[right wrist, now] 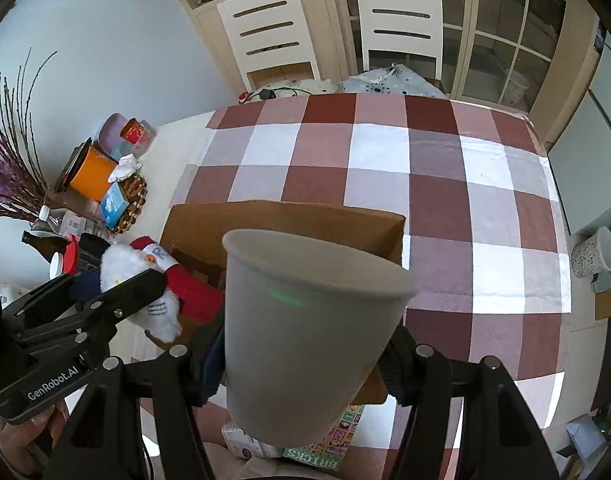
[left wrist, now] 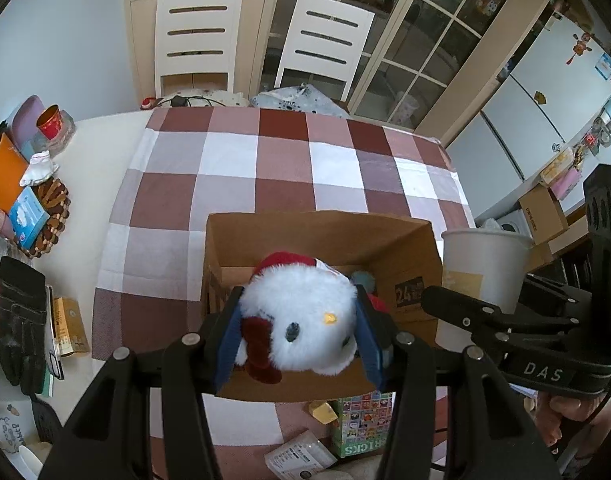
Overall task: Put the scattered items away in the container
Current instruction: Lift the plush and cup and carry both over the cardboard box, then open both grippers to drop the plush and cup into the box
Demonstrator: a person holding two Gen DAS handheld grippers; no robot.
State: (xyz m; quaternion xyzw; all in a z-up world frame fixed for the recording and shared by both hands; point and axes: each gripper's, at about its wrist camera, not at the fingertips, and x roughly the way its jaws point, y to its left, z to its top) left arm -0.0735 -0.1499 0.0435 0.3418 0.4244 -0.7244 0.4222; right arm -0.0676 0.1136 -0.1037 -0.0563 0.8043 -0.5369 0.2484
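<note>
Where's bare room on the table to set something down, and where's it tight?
Free: the checked cloth beyond the cardboard box towards the chairs, and the stretch to the box's right. Crowded: the table's left edge, with the orange tin and black glove, and the near edge, where the bricks box lies.

A checked cloth covers the table; a cardboard box sits on it.

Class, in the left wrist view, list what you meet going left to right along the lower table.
Black glove → plush toy in the left gripper → paper cup → right gripper.
</note>
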